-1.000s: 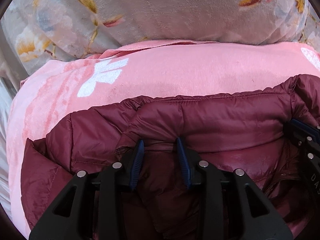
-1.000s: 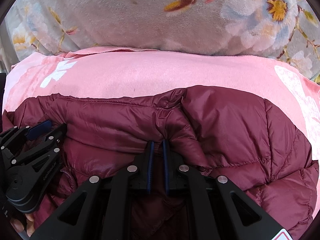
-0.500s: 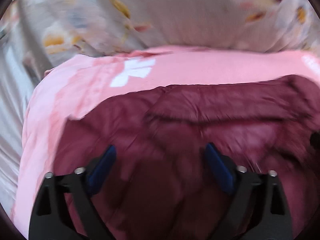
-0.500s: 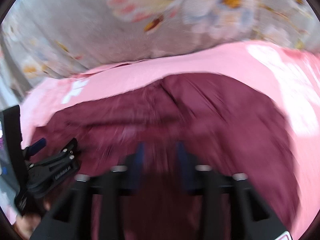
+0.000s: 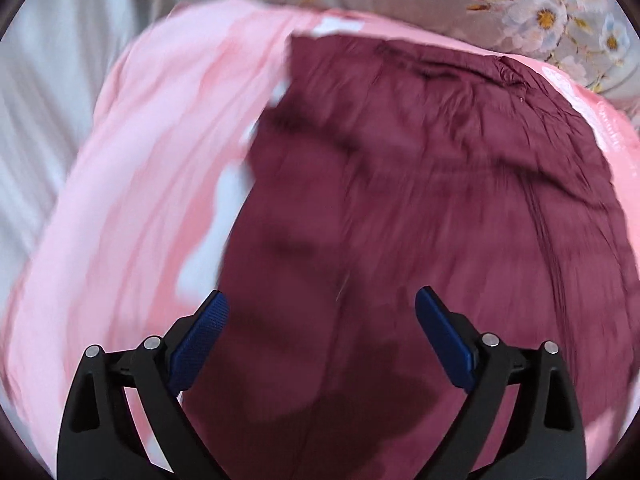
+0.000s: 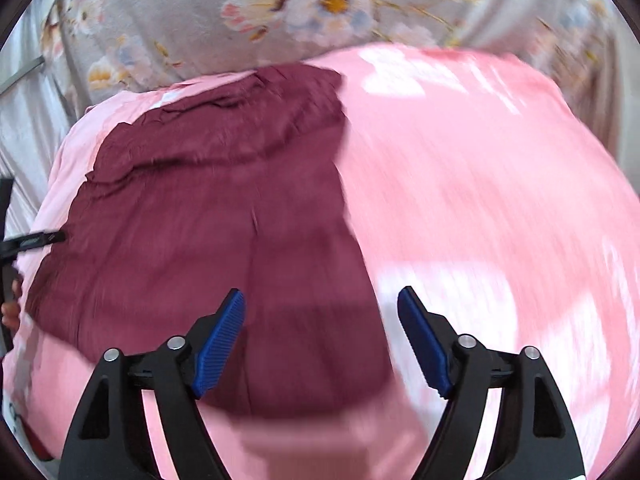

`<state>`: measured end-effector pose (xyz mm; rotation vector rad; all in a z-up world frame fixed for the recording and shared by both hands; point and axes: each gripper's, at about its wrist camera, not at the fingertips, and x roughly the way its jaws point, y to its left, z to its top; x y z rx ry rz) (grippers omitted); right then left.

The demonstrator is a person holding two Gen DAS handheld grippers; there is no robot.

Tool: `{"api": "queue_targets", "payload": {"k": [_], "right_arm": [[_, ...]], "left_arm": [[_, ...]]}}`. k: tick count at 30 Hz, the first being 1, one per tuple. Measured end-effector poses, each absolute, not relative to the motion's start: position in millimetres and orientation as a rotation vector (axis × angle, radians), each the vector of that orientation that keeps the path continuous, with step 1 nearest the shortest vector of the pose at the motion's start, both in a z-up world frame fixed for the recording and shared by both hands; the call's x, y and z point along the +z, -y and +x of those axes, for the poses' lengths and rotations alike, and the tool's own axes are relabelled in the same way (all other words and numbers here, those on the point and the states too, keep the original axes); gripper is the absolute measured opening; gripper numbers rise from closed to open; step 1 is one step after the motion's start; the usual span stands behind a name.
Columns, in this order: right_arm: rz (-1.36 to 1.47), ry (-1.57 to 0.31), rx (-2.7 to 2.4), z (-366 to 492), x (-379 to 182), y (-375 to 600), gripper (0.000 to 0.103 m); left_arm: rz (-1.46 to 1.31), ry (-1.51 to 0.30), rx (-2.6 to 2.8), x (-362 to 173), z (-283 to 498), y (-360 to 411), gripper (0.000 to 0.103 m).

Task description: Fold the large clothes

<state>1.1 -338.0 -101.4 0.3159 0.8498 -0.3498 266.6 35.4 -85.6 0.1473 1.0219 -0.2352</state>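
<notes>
You're hovering both grippers over the dark maroon quilted puffer jacket point(image 5: 420, 200), which is lying folded on the pink plush blanket with white flower prints point(image 5: 132, 184). The left gripper point(image 5: 322, 332) is showing its blue fingers point(image 5: 200, 340) spread wide w/ nothing between them but jacket fabric far below; its jaws have just been opening. Same for the right gripper point(image 6: 320, 332): its jaws have just been opening too, nothing pinched, blue fingers point(image 6: 220, 340) released.

A sec ago both were clenched on the jacket's folded edge at lower centre; now you're seeing the whole garment from further back, so the fold is dropped and you're pulling away. Both views are smeared w/ motion blur.

In the right wrist view the jacket is filling the centre-left, its right edge running down the middle of the frame, pink blanket on the right. The grey floral-print blanket point(image 6: 240, 8) is bunching along the top. The left gripper's black body is just poking in at the left edge.

Meaning for the task: this fold looks placed; prob. you're repositioning for the next fold or finishing.
</notes>
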Motion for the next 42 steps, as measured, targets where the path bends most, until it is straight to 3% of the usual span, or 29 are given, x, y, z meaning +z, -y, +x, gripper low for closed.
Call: {"api": "queue_targets", "payload": {"k": [6,13,15,17,18,20,22,26,32,42], "right_arm": [[0.522,-0.834,-0.338,-44,-132,339,0.077],[0.631,-0.726,-0.393,-42,-140,345,0.079],[0.658,-0.711,-0.391,-37,-139,345,0.071],[0.69,-0.708,-0.389,-34,-141,347,0.05],[0.701,-0.706,-0.402,-32,-141,347,0.045],[0.737,-0.7,-0.362,-29,-143,349,0.012],[0.812,-0.683,-0.331,-31,-145,351,0.007],[0.767,-0.65,-0.315,-44,-127,339,0.004],[0.653,-0.568,-0.26,-93,-84,315,0.003],[0.516,-0.358,-0.221,-228,9,276,0.002]], "left_arm": [[-0.09,-1.112,-0.259,-117,214,-108,0.092],[-0.195,-1.057,-0.244,-118,198,-114,0.09],[-0.207,-1.046,-0.229,-117,198,-114,0.083],[-0.221,-1.038,-0.234,-116,196,-114,0.064],[-0.224,-1.038,-0.249,-114,196,-116,0.058],[-0.24,-1.048,-0.299,-113,195,-112,0.033],[-0.244,-1.053,-0.314,-109,194,-107,0.025],[-0.278,-1.014,-0.341,-89,181,-109,0.017],[-0.276,-0.959,-0.42,-52,143,-130,0.013],[-0.208,-0.743,-0.538,48,12,-176,0.009]]}}
